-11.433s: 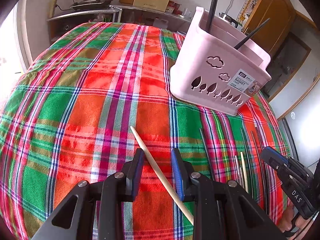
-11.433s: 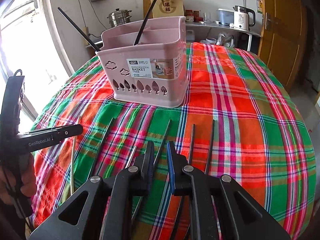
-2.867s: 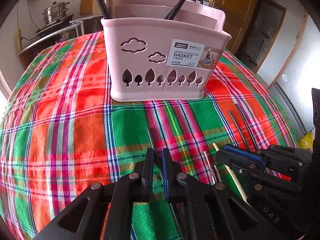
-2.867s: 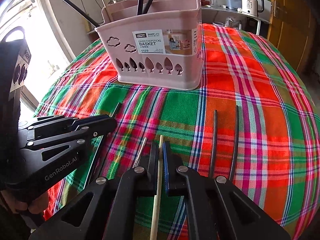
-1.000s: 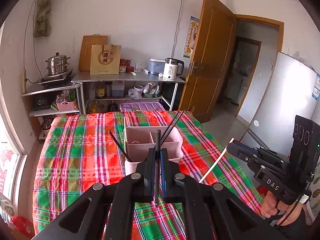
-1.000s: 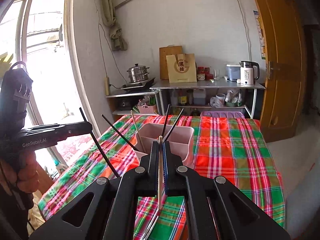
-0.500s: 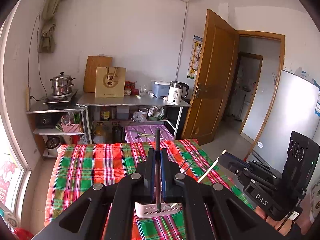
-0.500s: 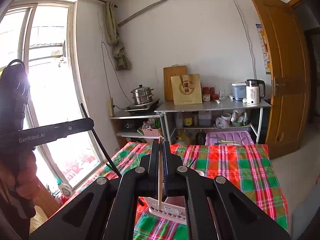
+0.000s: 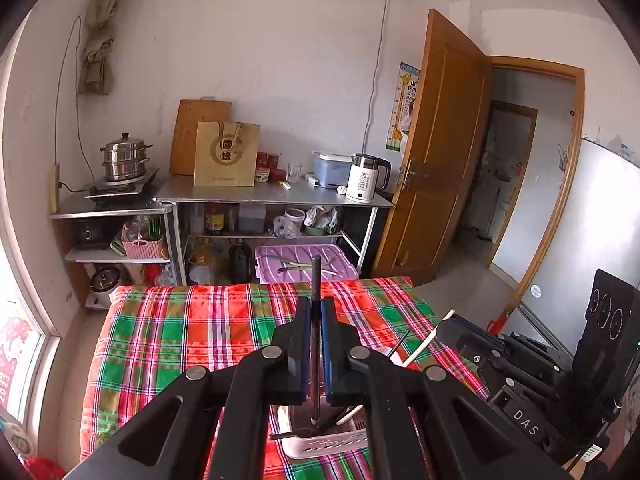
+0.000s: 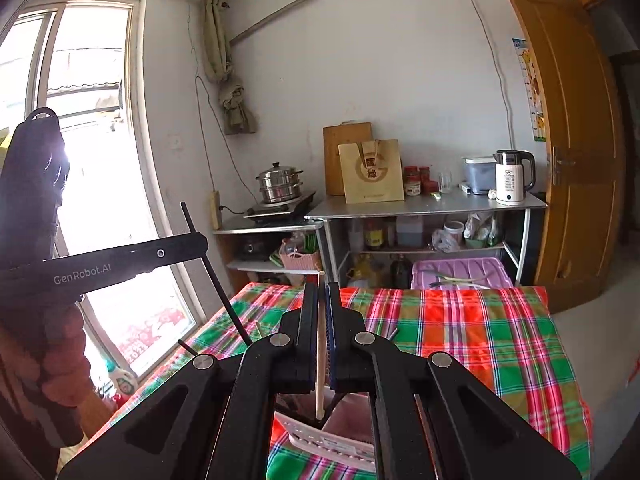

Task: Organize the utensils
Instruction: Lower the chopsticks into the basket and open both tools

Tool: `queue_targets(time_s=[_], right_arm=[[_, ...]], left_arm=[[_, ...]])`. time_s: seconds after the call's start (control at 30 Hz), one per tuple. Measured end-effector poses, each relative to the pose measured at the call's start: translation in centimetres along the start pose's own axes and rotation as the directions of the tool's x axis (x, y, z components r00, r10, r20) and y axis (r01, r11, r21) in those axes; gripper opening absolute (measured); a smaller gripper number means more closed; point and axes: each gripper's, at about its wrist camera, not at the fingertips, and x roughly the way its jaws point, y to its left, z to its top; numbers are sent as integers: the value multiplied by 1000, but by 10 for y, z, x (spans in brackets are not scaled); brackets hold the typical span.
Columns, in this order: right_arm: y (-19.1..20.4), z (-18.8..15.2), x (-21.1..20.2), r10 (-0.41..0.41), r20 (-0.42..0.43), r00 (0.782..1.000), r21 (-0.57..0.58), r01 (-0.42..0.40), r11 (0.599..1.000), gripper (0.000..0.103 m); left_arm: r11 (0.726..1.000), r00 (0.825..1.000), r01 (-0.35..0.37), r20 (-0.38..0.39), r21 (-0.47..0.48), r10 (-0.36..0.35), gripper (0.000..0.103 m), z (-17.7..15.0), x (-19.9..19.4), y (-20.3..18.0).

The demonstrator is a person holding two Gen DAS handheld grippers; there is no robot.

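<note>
Pink basket [image 9: 320,444] now lower, tongs [image 9: 315,320] raised

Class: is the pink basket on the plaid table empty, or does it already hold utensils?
Not empty: the pink basket already holds dark chopsticks, seen from above in the left wrist view.

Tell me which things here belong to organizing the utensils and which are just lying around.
Part of the job:
black chopstick
wooden chopstick
pink basket

Just lying about:
kettle
steamer pot
paper bag
cutting board
</note>
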Motion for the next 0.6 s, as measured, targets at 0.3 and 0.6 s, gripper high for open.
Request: queue_targets(time_s=[0.3, 0.6], right_arm=[[-4, -24, 21, 2, -82, 997, 2, -2, 1000, 3], [-9, -43, 32, -11, -158, 987, 2, 12, 1000, 4]], left_arm=[[1000, 995, -16, -101, -7, 15, 4, -31, 37, 11], [999, 988, -36, -151, -23, 32, 5, -44, 51, 18]])
